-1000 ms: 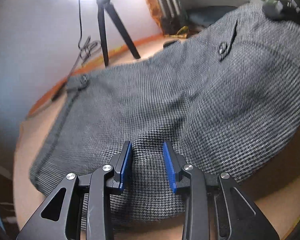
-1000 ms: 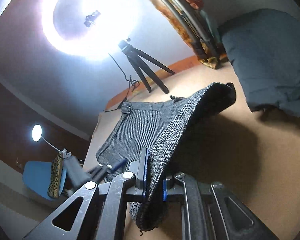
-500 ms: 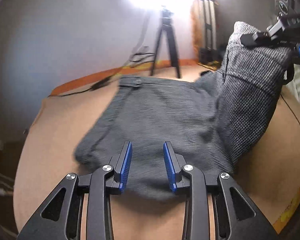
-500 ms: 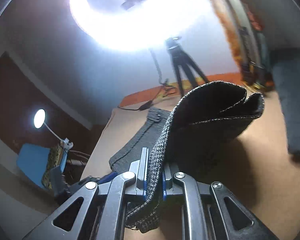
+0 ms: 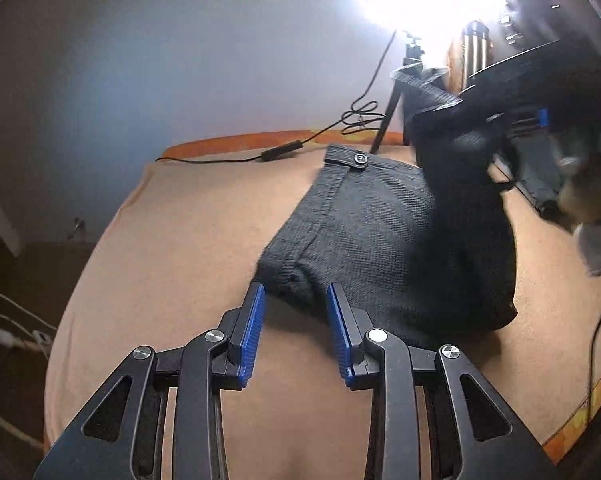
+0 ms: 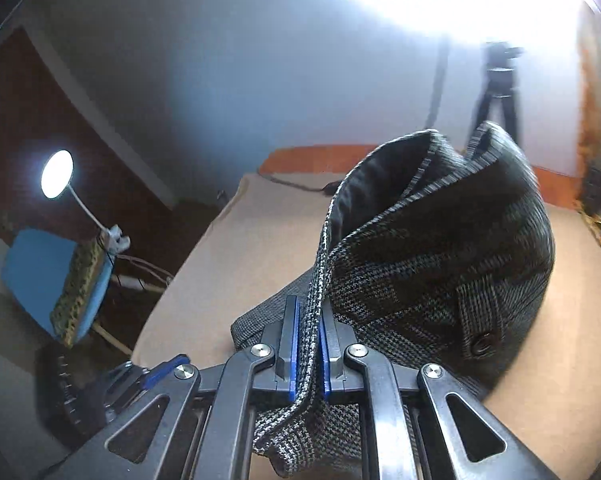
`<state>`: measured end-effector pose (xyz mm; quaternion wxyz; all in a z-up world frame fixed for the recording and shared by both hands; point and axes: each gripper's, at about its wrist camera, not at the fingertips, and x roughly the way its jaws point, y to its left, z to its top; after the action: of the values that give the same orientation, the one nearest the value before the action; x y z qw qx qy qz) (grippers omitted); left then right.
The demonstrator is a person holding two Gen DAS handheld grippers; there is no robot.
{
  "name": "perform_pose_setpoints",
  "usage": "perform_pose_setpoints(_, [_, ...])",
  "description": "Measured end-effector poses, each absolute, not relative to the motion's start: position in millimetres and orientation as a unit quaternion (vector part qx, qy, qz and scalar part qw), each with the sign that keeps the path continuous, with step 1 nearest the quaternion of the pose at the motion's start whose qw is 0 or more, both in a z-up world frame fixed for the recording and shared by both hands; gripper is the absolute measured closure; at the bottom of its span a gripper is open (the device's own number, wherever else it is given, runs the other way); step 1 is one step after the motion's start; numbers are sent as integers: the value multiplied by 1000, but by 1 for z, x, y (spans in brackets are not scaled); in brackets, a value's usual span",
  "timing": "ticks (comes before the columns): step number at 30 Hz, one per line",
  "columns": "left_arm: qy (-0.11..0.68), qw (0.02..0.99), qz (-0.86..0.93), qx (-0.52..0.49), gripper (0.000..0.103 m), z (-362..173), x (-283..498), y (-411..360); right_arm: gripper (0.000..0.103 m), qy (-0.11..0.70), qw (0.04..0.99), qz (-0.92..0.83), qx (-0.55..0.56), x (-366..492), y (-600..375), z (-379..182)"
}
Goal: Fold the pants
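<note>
Grey houndstooth pants point(image 5: 364, 220) lie on the tan cloth-covered table point(image 5: 180, 240), a buttoned tab on their far edge. My left gripper point(image 5: 294, 300) hovers just short of their near corner, open, with nothing between its blue pads. My right gripper point(image 6: 309, 306) is shut on an edge of the pants point(image 6: 440, 248), and the lifted fabric arches over and away from it. In the left wrist view the right gripper point(image 5: 440, 108) holds that raised part up at the right, above the flat part.
A tripod point(image 5: 396, 92) and a black cable point(image 5: 280, 152) stand at the table's far edge under a bright ring light. A desk lamp point(image 6: 56, 174) and a blue chair point(image 6: 28, 264) are off the table's left side. A gloved hand point(image 5: 592, 208) holds the right gripper.
My left gripper has drawn back off the pants, and no fabric lies between its pads now. The right gripper has carried the held edge up and across over the flat part.
</note>
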<state>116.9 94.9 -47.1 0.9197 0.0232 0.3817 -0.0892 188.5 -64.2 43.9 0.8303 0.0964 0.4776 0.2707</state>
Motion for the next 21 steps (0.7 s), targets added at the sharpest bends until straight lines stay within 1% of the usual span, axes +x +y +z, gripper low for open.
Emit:
perform_pose_setpoints(10, [382, 921, -75, 15, 72, -46, 105, 116, 97, 528, 809, 253, 55, 209, 8, -21])
perform_pose_setpoints(19, [390, 918, -69, 9, 72, -54, 109, 126, 97, 539, 802, 255, 37, 211, 28, -38])
perform_pose_setpoints(21, [392, 917, -68, 10, 72, -54, 109, 125, 93, 541, 800, 258, 41, 212, 31, -38])
